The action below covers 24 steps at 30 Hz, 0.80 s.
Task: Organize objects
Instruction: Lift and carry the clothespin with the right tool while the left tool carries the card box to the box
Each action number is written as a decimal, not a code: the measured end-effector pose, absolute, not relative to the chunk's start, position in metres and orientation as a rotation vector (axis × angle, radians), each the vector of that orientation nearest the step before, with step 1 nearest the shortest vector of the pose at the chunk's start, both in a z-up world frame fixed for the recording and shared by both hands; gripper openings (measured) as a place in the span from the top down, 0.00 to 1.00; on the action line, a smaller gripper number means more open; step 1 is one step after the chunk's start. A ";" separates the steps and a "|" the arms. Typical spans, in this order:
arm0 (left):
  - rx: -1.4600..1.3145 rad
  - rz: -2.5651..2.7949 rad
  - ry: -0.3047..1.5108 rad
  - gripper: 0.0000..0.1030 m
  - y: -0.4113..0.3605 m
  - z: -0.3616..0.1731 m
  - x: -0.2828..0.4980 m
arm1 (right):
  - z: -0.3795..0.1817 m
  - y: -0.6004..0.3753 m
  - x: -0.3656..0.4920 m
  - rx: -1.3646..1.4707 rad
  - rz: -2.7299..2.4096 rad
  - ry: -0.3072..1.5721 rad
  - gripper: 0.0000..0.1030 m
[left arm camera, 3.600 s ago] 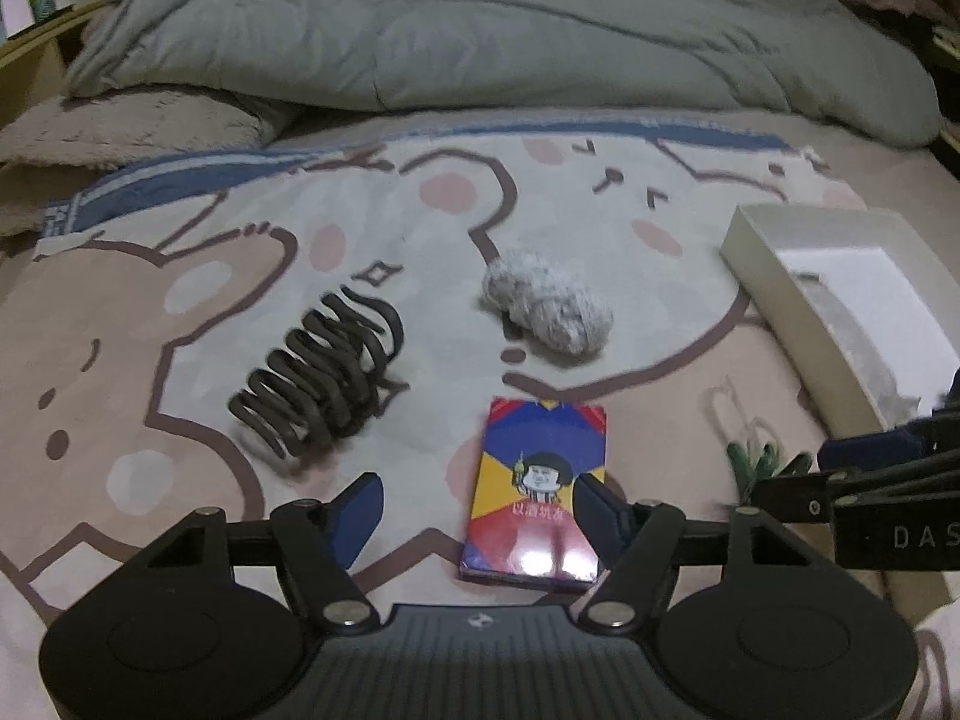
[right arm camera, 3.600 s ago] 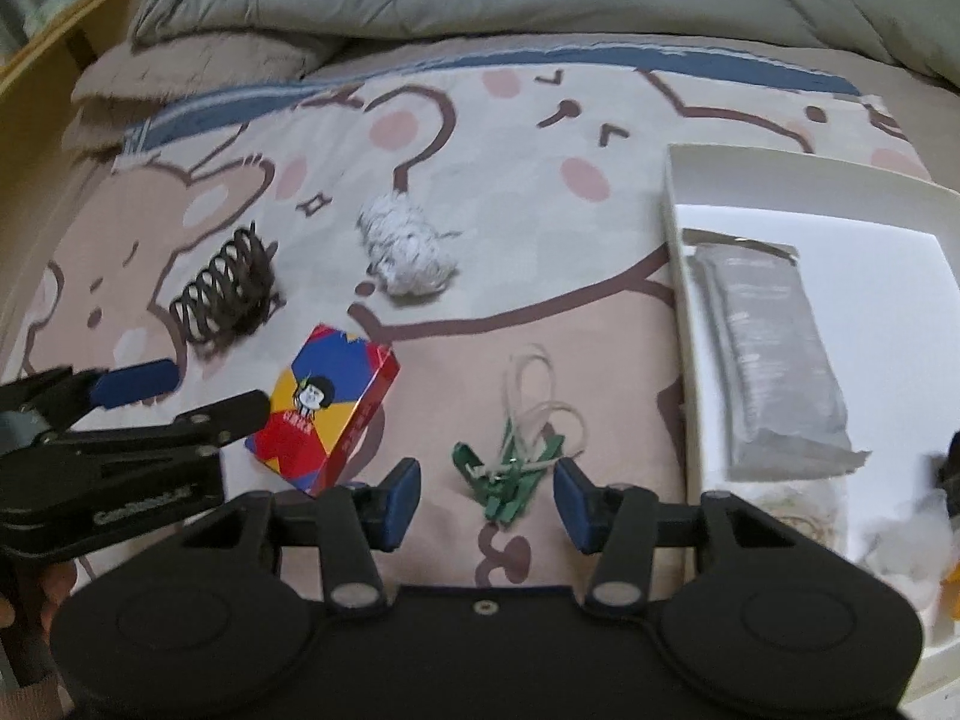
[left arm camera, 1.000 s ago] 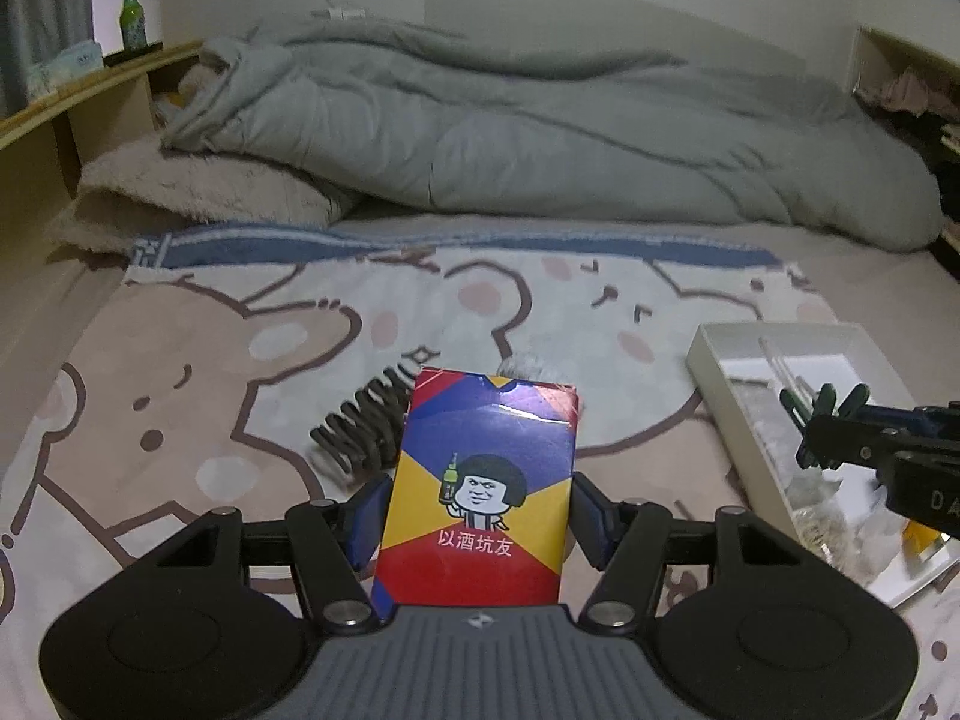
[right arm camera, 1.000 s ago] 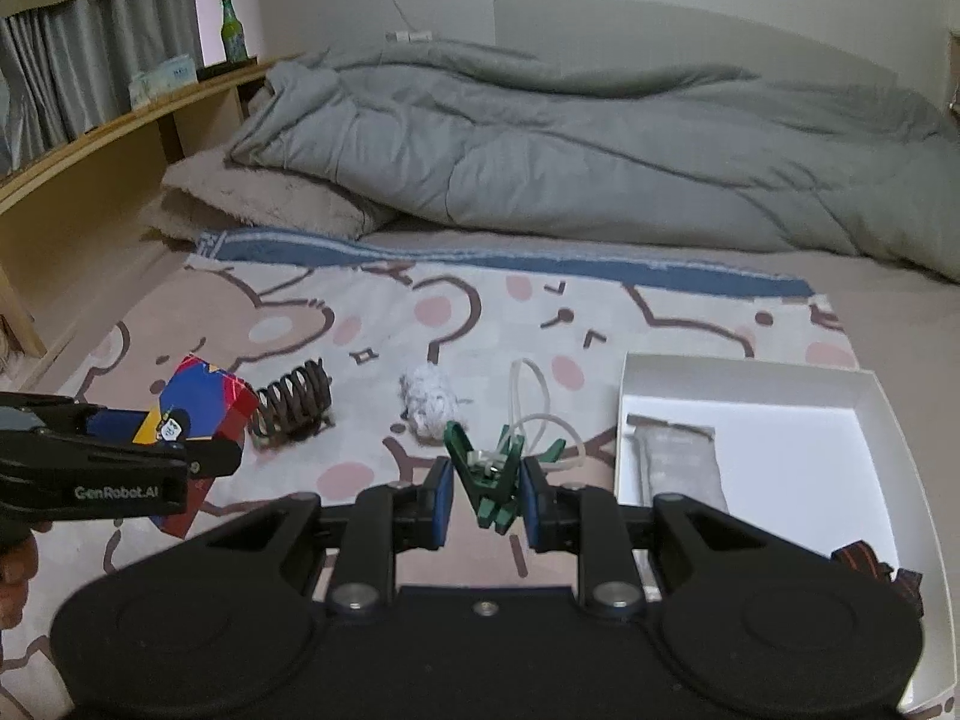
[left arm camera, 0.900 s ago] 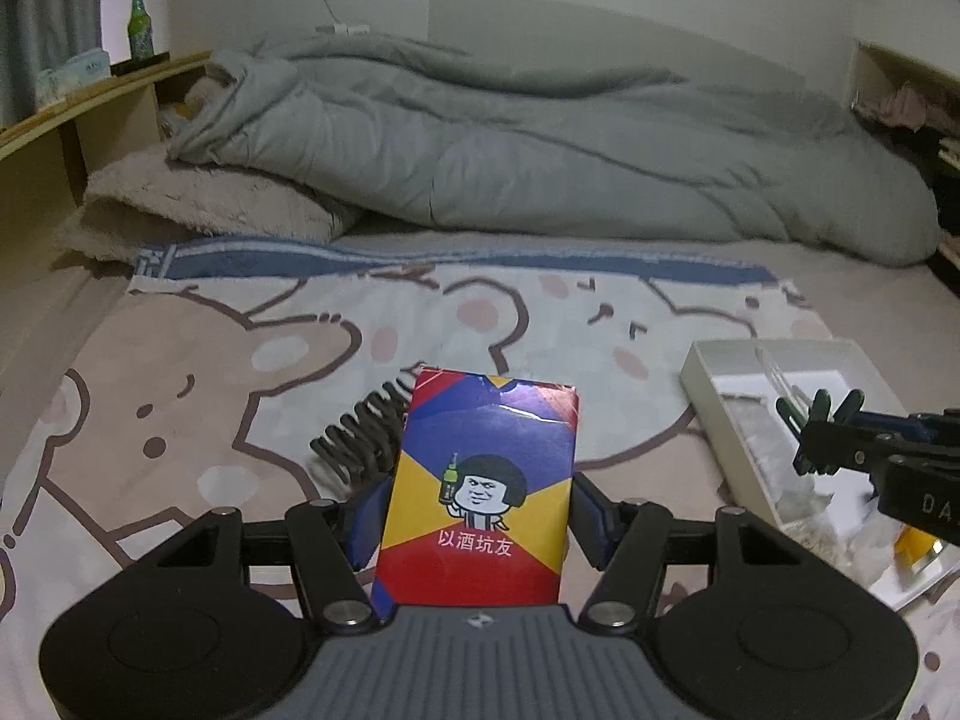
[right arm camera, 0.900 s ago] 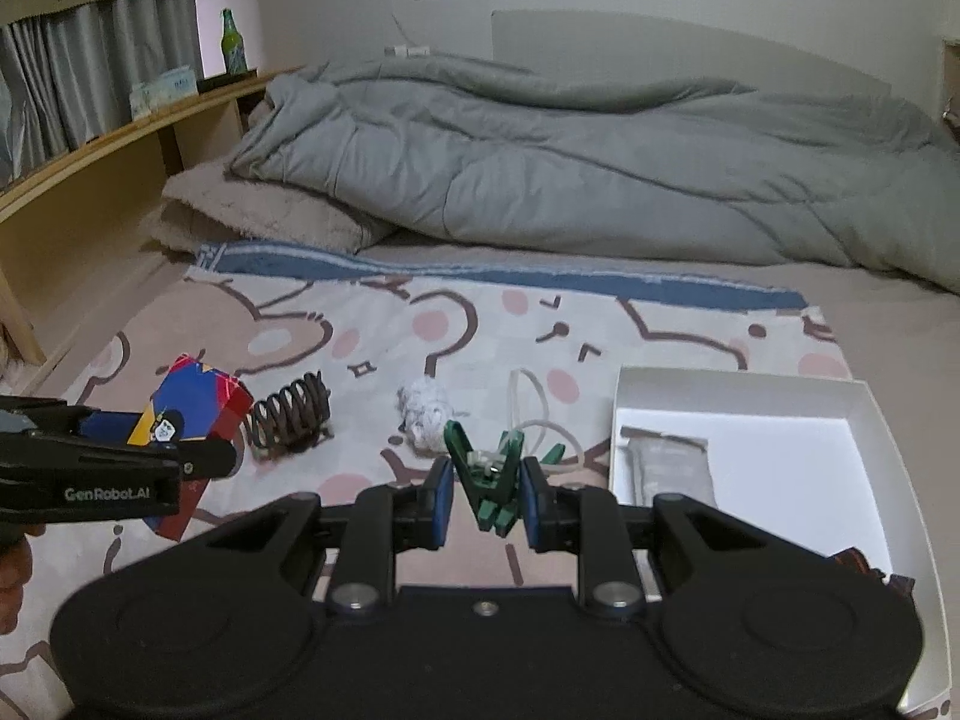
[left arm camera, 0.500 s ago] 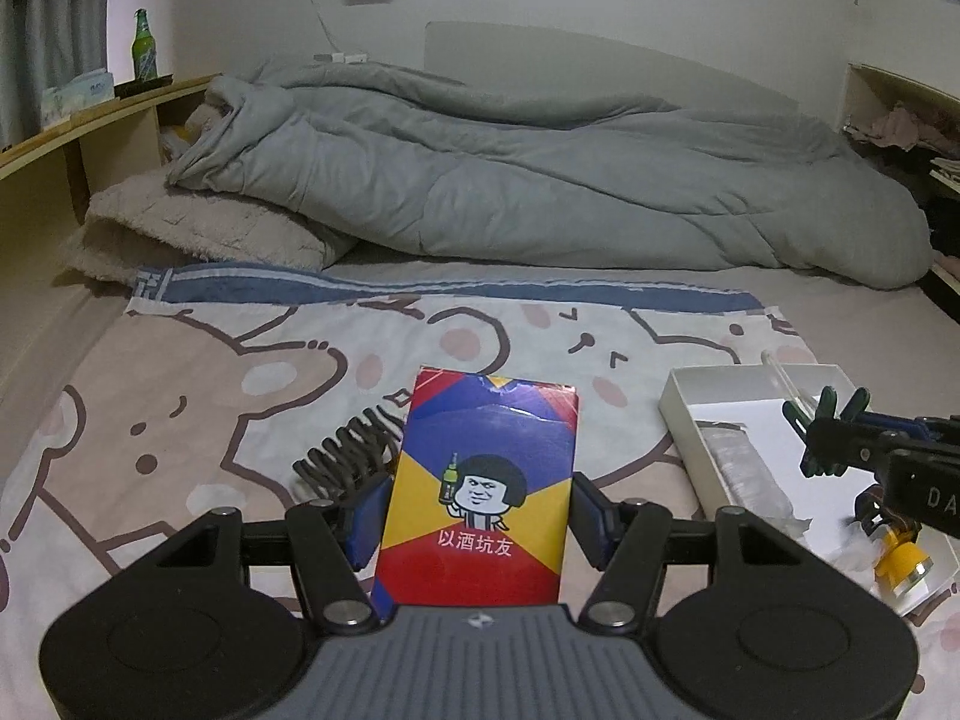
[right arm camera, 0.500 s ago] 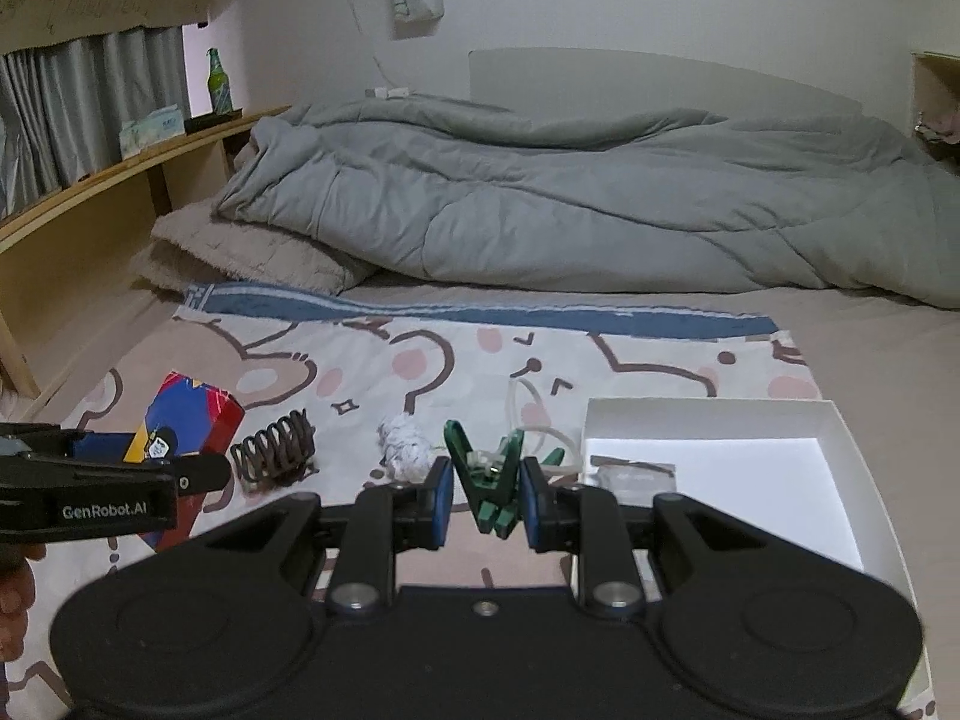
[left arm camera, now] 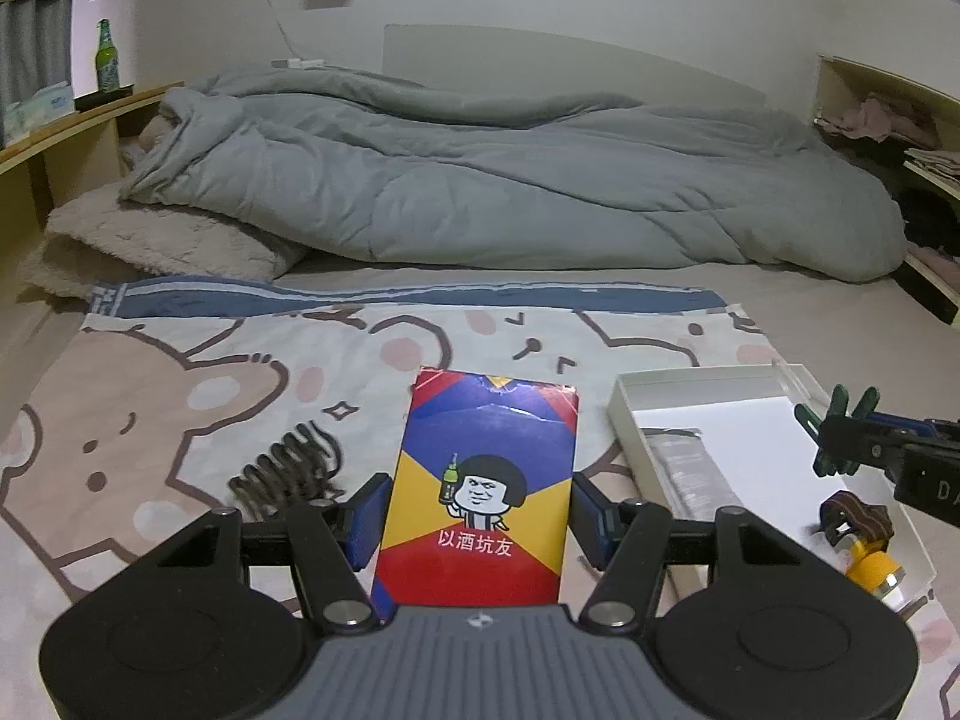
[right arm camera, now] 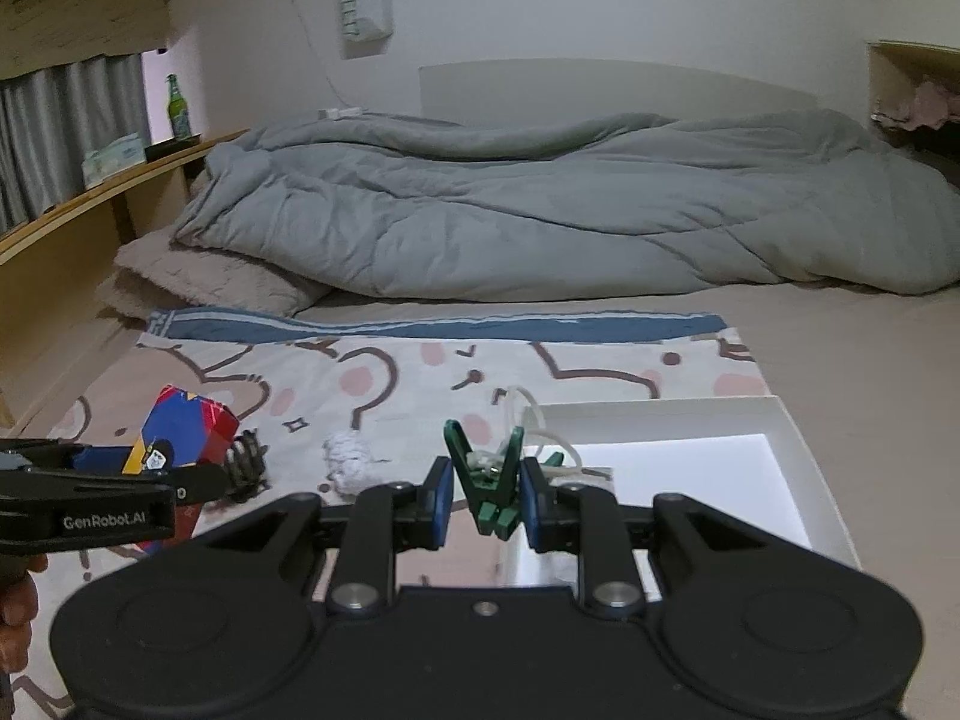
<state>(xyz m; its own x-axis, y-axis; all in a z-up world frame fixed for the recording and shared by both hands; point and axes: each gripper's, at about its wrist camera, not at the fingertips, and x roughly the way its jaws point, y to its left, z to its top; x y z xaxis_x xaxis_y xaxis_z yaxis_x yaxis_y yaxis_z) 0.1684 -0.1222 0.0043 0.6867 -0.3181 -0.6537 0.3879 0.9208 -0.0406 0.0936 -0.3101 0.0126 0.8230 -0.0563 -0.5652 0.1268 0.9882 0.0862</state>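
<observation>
My left gripper (left arm camera: 477,510) is shut on a red, blue and yellow card box (left arm camera: 480,480) and holds it upright above the bear-print blanket; the box also shows in the right wrist view (right arm camera: 180,426). My right gripper (right arm camera: 483,498) is shut on green clips (right arm camera: 483,480) with a white cord (right arm camera: 540,420) hanging from them, above the near left edge of the white tray (right arm camera: 792,420). The clips also show in the left wrist view (left arm camera: 840,438), over the tray (left arm camera: 624,414).
A brown spiral hair claw (left arm camera: 288,468) and a white-grey wad (right arm camera: 348,456) lie on the blanket. The tray holds a grey packet (left arm camera: 690,468), a brown clip (left arm camera: 852,516) and a yellow item (left arm camera: 870,564). A grey duvet (left arm camera: 510,192) is heaped behind.
Both grippers picked up their objects from the blanket and lifted. The views tilted up and the right gripper carried the clips toward the tray.
</observation>
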 end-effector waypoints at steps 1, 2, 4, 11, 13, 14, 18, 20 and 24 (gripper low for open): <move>0.104 -0.402 0.711 0.39 -0.126 0.004 0.168 | 0.013 -0.314 0.093 0.123 -0.106 0.597 0.77; 0.104 -0.408 0.709 0.39 -0.129 0.004 0.168 | 0.013 -0.318 0.092 0.125 -0.116 0.598 0.77; 0.103 -0.421 0.706 0.39 -0.136 0.004 0.168 | 0.012 -0.328 0.089 0.129 -0.135 0.597 0.77; 0.097 -0.455 0.708 0.39 -0.157 0.002 0.166 | 0.011 -0.360 0.079 0.161 -0.203 0.588 0.77; 0.095 -0.464 0.707 0.39 -0.164 0.002 0.165 | 0.011 -0.368 0.078 0.169 -0.220 0.588 0.77; 0.095 -0.469 0.707 0.39 -0.167 0.002 0.165 | 0.010 -0.371 0.077 0.171 -0.226 0.589 0.77; 0.092 -0.488 0.710 0.39 -0.179 0.000 0.165 | 0.005 -0.384 0.076 0.173 -0.253 0.602 0.77; 0.092 -0.500 0.712 0.39 -0.185 -0.001 0.165 | 0.002 -0.390 0.077 0.175 -0.260 0.613 0.77; 0.098 -0.521 0.709 0.39 -0.195 -0.003 0.164 | -0.009 -0.398 0.082 0.183 -0.272 0.650 0.77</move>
<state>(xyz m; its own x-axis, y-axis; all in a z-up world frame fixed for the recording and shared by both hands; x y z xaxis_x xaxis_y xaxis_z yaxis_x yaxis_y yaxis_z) 0.1641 -0.1951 -0.0031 0.6373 -0.4231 -0.6441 0.4881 0.8684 -0.0874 0.0818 -0.3984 -0.0087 0.7622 -0.1917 -0.6183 0.3057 0.9485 0.0827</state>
